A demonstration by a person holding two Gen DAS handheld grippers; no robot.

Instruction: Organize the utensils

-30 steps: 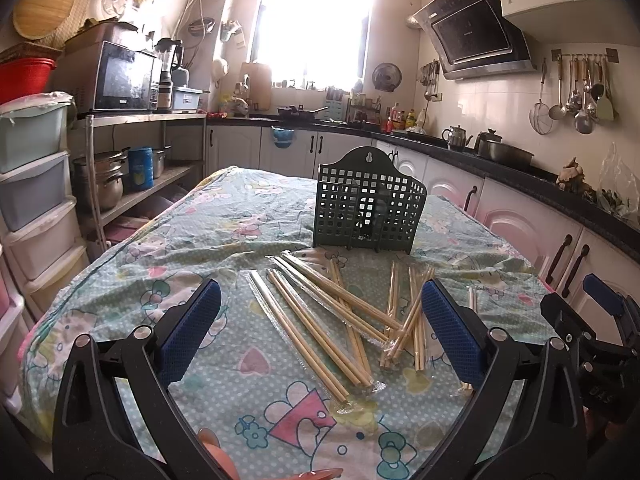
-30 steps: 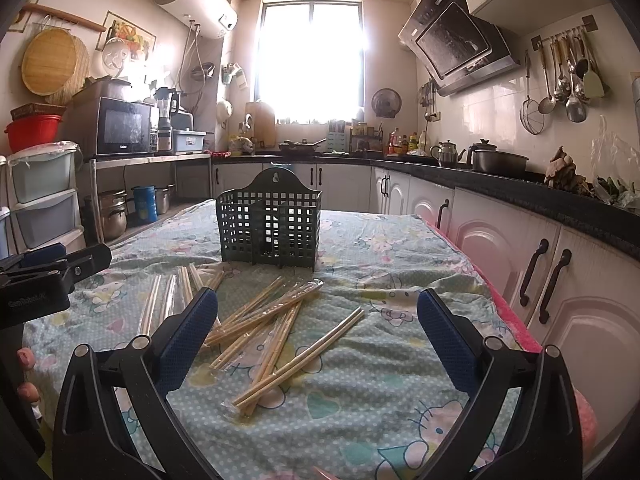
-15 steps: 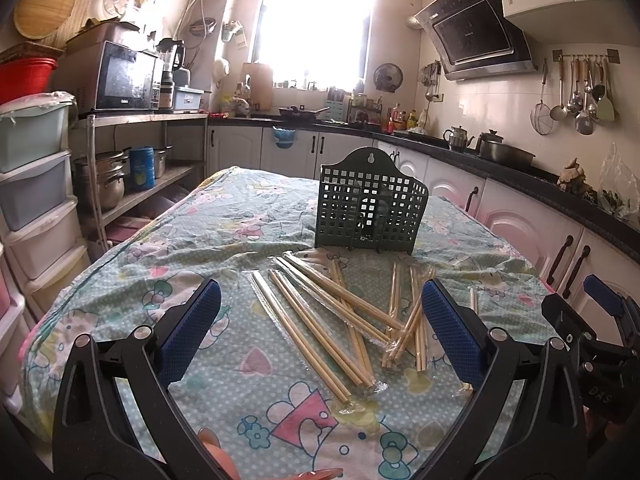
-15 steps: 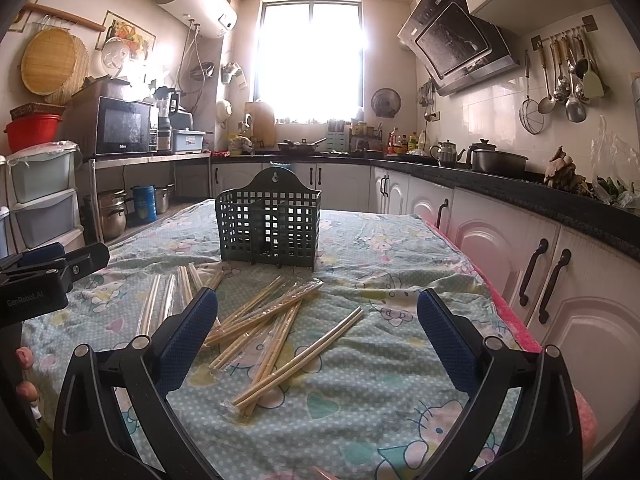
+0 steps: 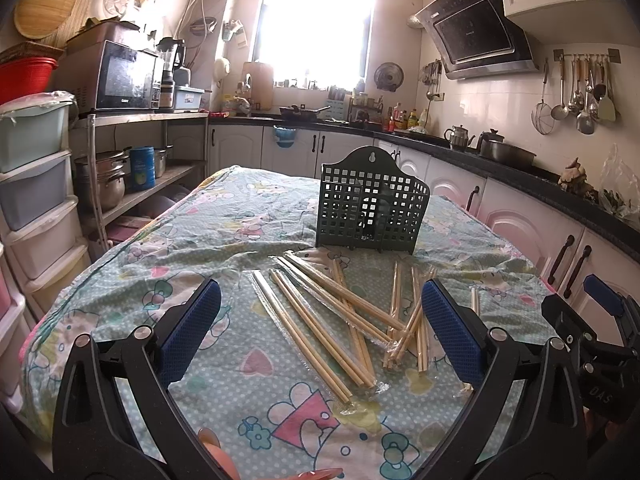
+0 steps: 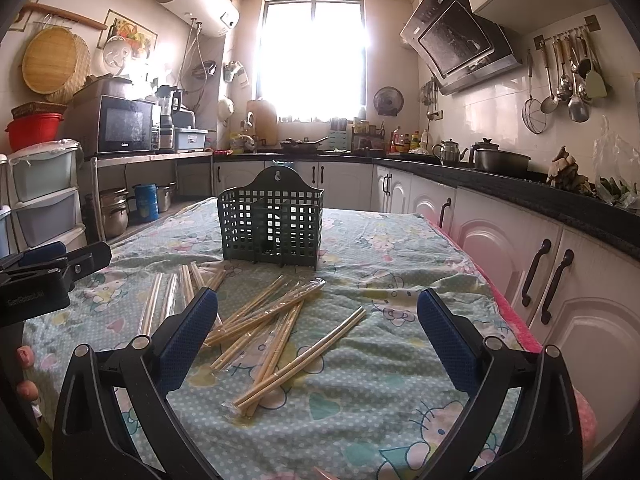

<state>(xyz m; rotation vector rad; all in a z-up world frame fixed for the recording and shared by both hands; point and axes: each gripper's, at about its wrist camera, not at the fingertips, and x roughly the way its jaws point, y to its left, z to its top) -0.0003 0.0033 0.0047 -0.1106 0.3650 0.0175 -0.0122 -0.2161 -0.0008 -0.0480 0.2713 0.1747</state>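
Observation:
Several pairs of wooden chopsticks in clear wrappers (image 5: pixel 340 312) (image 6: pixel 276 320) lie scattered on the table in front of a dark green lattice utensil holder (image 5: pixel 370 204) (image 6: pixel 272 222), which stands upright and looks empty. My left gripper (image 5: pixel 320 320) hovers open above the near side of the pile, holding nothing. My right gripper (image 6: pixel 316 324) is also open and empty, over the right part of the pile. Each gripper shows at the edge of the other's view: the right gripper (image 5: pixel 600 320), the left gripper (image 6: pixel 48 272).
The table wears a light green cartoon-print cloth (image 5: pixel 168 240) (image 6: pixel 400 264). White cabinets (image 6: pixel 520 248) with a black counter run along the right. Plastic drawers (image 5: pixel 32 184) and a shelf with a microwave (image 5: pixel 116 76) stand at the left.
Both grippers have stayed nearly still; the left view has shifted very slightly. The chopsticks and holder have not moved.

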